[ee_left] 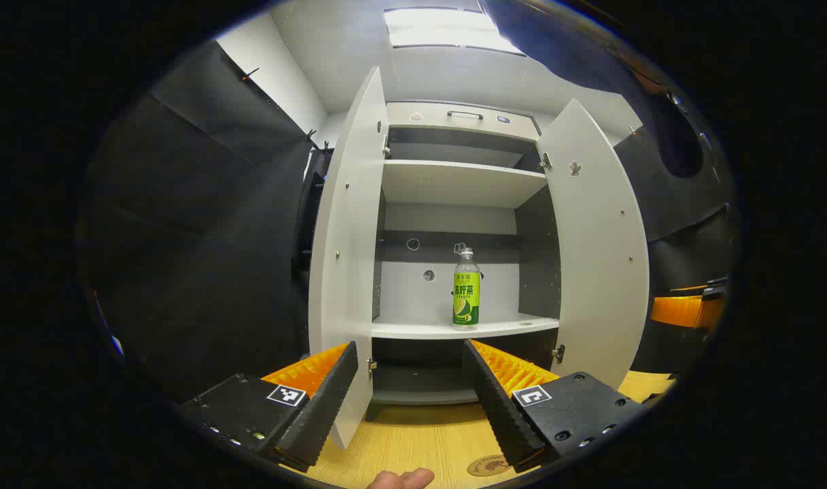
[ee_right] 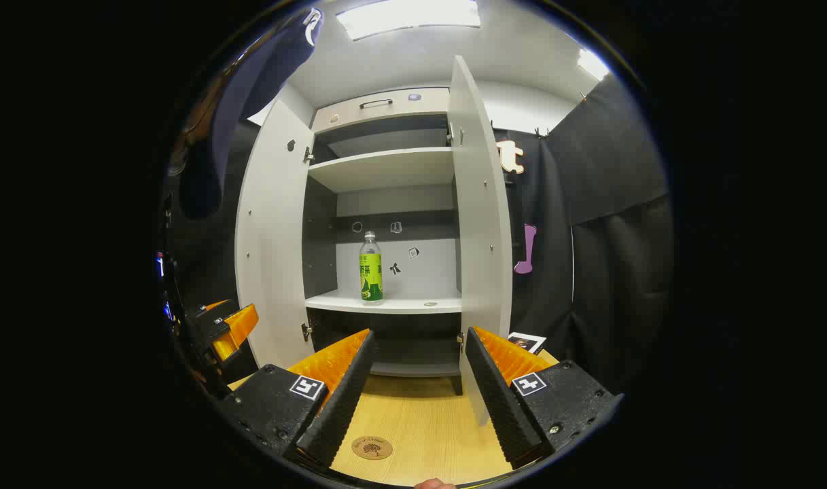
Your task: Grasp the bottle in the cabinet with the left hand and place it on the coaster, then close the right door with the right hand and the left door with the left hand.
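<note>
1. A green-labelled bottle (ee_left: 466, 288) stands upright on the middle shelf (ee_left: 447, 330) of an open white cabinet (ee_left: 454, 173), its long axis vertical and its cap pointing up, near the shelf's front edge.
2. Both doors stand wide: the left door (ee_left: 345, 258) and the right door (ee_left: 600, 251) flank the opening, leaving bare shelf on either side of the bottle.
3. The left tool (ee_left: 410, 401) hangs before the cabinet with its fingers spread apart, holding nothing; the right tool (ee_right: 420, 394) is likewise spread and empty.
4. A round coaster (ee_right: 372, 447) lies on the wooden desk (ee_right: 420, 421) in front of the cabinet, well apart from the bottle, with open desk around it.
</note>
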A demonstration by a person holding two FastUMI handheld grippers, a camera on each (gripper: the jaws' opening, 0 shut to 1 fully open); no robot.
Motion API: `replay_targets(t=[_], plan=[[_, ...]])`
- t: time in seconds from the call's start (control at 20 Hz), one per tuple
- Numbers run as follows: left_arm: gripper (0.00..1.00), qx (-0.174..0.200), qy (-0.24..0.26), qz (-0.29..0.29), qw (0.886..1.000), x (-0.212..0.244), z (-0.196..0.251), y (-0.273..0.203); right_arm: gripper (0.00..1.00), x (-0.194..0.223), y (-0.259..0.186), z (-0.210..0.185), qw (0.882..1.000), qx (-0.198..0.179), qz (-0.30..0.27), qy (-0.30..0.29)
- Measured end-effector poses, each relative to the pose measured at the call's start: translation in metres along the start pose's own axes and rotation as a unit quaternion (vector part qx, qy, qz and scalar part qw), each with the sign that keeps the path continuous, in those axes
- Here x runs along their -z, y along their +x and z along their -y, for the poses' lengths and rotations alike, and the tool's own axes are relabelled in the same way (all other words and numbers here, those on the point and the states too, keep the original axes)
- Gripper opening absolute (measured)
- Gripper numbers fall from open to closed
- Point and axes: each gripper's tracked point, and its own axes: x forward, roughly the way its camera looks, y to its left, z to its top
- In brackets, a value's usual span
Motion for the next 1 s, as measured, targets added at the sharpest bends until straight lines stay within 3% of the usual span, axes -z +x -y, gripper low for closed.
replay_targets(t=[0.15,0.2,0.25,0.35,0.4,0.45,1.0], plan=[[0.99,-0.003,0.003,0.002,1.0,0.0,-0.004,0.001,0.82,0.001,0.0,0.003,1.0,0.007,0.001,0.006],[0.95,-0.004,0.003,0.003,1.0,-0.001,-0.005,0.002,0.82,0.001,0.0,0.003,1.0,0.007,0.0,0.007],[0.99,-0.004,0.002,0.002,1.0,0.0,-0.005,0.003,0.82,0.002,0.0,0.004,1.0,0.008,0.0,0.008],[0.99,-0.004,0.003,-0.002,1.0,0.002,-0.005,0.005,0.82,0.004,0.0,0.006,1.0,0.012,-0.002,0.004],[0.95,-0.004,0.008,-0.001,1.0,0.003,-0.005,0.005,0.82,0.003,0.001,0.007,1.0,0.013,-0.002,0.004],[0.99,-0.003,0.011,0.0,1.0,0.003,-0.005,0.007,0.82,0.003,0.002,0.007,1.0,0.014,-0.002,0.004],[0.95,0.015,0.001,-0.009,1.0,0.01,0.004,0.025,0.82,0.002,0.011,0.012,1.0,0.026,0.001,0.005]])
